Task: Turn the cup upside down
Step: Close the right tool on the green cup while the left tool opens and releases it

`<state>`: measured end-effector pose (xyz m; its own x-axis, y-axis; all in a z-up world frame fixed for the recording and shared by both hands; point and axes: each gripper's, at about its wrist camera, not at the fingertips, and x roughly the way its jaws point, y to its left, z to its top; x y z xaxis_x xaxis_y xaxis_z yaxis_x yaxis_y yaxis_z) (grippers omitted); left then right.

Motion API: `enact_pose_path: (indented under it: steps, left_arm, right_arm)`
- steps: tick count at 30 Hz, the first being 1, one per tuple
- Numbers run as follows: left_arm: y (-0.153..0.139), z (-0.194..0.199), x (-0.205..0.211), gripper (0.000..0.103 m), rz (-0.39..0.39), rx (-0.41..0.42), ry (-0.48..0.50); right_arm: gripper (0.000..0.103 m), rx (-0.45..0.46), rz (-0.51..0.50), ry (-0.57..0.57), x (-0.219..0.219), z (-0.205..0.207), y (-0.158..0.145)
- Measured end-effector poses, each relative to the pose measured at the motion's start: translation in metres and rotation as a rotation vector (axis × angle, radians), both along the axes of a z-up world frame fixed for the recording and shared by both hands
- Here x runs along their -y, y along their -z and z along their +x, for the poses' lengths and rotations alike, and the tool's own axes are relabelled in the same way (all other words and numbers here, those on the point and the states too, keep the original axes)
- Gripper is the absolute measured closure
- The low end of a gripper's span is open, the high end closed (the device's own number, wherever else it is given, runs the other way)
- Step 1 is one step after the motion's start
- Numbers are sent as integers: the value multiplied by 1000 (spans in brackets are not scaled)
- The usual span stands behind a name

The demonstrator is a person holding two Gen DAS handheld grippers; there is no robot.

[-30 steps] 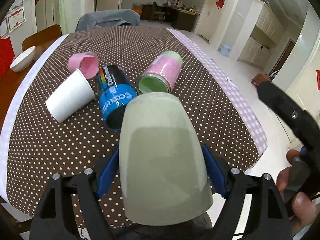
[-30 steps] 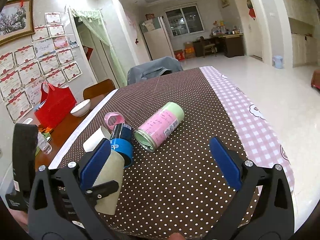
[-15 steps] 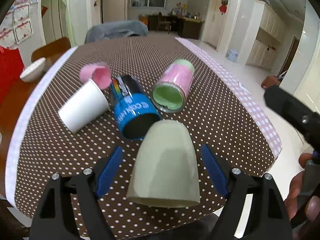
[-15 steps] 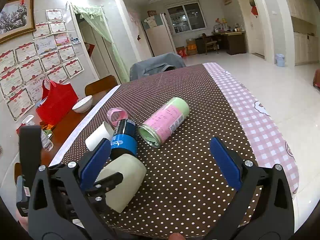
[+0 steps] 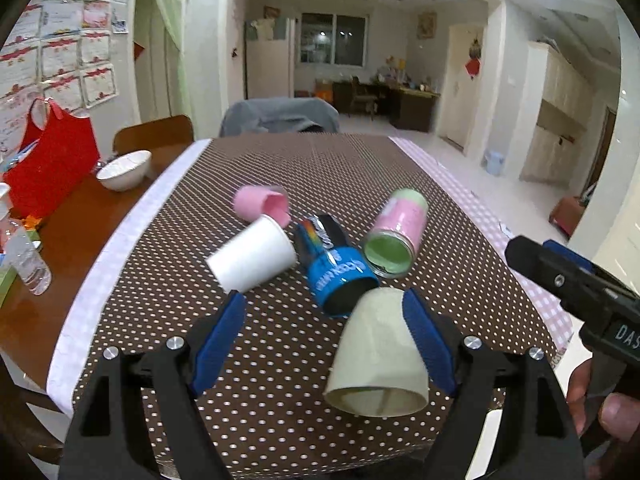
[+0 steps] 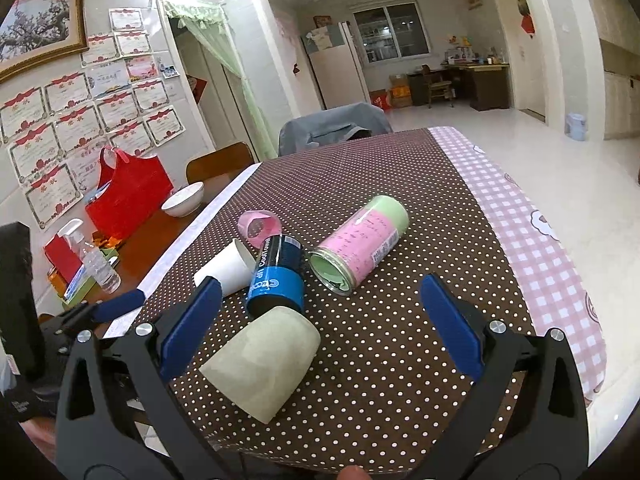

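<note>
A: Where does the pale green cup (image 5: 378,354) sit relative to the left gripper (image 5: 324,332)?

B: Mouth-down on the dotted tablecloth (image 5: 280,168), inside the gripper's spread jaws, hard by its right pad, which holds nothing. The cup's axis looks upright, tapering away from the cloth.

A: And the right gripper (image 6: 320,320)?

B: Also wide open and empty, farther off; the left is nearer.

A: Surfaces?

B: The cup looks matte and smooth. Just beyond it lies a glossy blue cup (image 5: 334,270), then a white paper cup (image 5: 252,258).

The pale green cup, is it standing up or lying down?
Lying down. The pale green cup rests sideways on the dotted tablecloth, its open mouth facing the left camera.
</note>
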<state>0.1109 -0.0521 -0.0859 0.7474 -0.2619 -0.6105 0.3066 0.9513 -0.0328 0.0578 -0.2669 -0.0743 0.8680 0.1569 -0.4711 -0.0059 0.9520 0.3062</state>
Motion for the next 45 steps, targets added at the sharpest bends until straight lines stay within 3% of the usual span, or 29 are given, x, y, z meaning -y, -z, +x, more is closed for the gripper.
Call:
enact_pose_path:
  steps: [16, 29, 45]
  left_arm:
    - [-22, -16, -38, 23, -14, 90, -101]
    - [-29, -29, -65, 23, -22, 156, -172]
    - [-16, -23, -84, 23, -2, 163, -206]
  right_arm:
    - [6, -28, -4, -59, -17, 3, -7]
    - [6, -107, 71, -146, -31, 11, -6]
    - [6, -419, 211, -157, -42, 58, 33]
